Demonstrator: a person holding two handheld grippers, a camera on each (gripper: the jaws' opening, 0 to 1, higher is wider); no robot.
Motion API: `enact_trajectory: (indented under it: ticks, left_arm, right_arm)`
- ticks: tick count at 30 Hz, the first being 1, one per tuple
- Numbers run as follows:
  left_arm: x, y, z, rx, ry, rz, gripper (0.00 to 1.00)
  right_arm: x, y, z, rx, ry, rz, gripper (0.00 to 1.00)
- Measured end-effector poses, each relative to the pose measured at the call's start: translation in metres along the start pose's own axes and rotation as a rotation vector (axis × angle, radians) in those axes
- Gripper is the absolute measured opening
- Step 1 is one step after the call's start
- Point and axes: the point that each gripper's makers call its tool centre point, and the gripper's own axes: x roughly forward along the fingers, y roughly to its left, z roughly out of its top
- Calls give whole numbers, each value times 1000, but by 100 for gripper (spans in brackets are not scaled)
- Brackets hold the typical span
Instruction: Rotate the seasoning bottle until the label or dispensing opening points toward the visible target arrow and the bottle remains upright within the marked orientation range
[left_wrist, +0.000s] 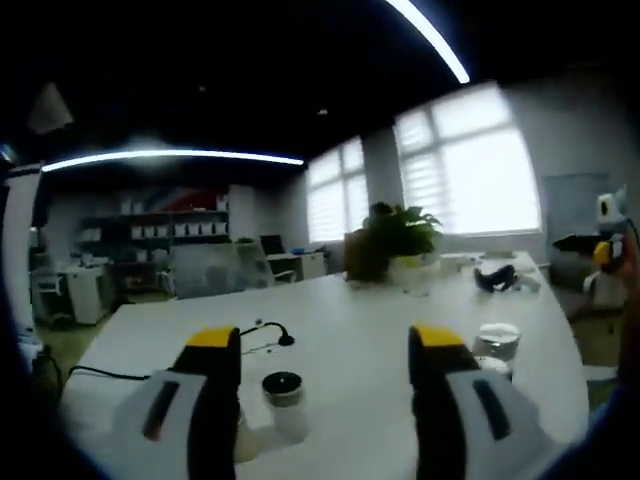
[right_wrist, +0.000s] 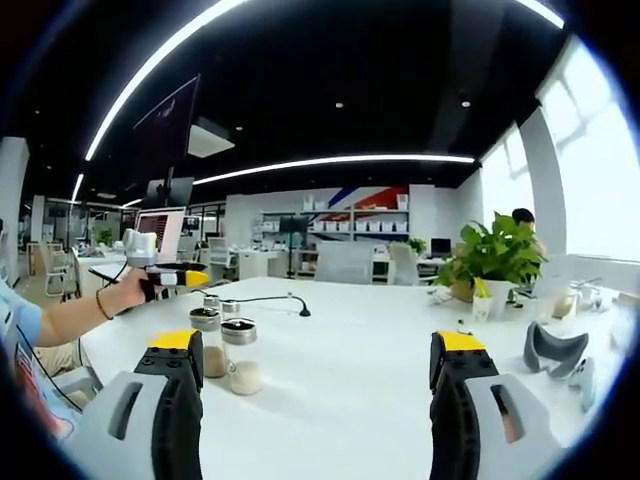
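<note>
Seasoning bottles — in the right gripper view, two glass seasoning bottles (right_wrist: 226, 355) with dark lids stand upright and side by side on the white surface (right_wrist: 340, 370), pale granules in their lower part; two smaller jars (right_wrist: 220, 305) stand just behind them. In the left gripper view a dark-lidded bottle (left_wrist: 283, 400) stands upright on the surface (left_wrist: 350, 330), between the left gripper's fingers and nearer the left one; whether it is one of the same pair cannot be told. No label or opening direction can be made out. Left gripper (left_wrist: 325, 350): fingers spread wide, yellow-tipped, holding nothing; in the right gripper view it is seen held in a person's hand (right_wrist: 128, 288) above the surface, behind and to the left of the bottles. Right gripper (right_wrist: 320, 352): fingers spread wide, holding nothing, the bottles just beside its left finger. Beyond the bottles — a black gooseneck microphone (right_wrist: 298, 308) with cable lies behind them; a potted plant (right_wrist: 490, 258) stands well apart to their right, with a grey curved object (right_wrist: 555, 350) nearer on that side. In the left gripper view a clear glass container (left_wrist: 497, 342) sits beside the right finger, the potted plant (left_wrist: 395, 240) farther back near bright windows (left_wrist: 470, 170).
</note>
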Motion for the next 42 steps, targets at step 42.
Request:
enact_trajectory:
  ticks: [42]
  left_arm:
    - [52,33,-75,63,169,209,44]
  right_arm:
    - [0,-4,-6,10,26,-12,95]
